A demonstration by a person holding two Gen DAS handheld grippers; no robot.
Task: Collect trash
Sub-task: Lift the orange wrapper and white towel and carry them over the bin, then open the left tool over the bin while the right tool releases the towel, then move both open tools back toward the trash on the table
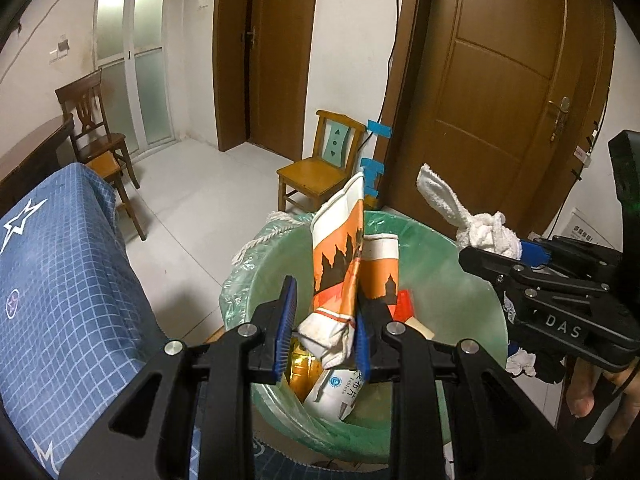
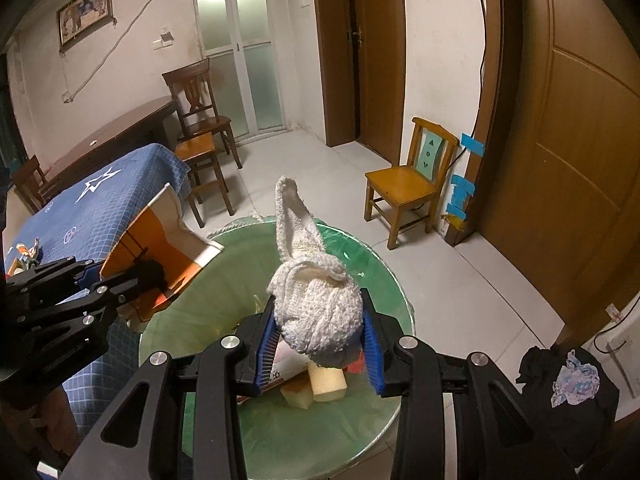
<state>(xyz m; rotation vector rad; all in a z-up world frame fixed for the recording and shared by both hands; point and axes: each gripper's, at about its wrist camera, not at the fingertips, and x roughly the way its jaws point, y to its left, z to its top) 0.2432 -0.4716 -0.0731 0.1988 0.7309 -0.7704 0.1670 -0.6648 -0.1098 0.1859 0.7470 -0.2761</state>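
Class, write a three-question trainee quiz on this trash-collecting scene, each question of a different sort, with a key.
1. True or false: the left gripper holds a crushed orange-and-white carton.
2. What does the right gripper hold? A) towel B) bottle C) shoe
3. Fill in: both grippers are above the green-lined ____.

Key: 1 true. 2 A, the white towel. 3 bin.
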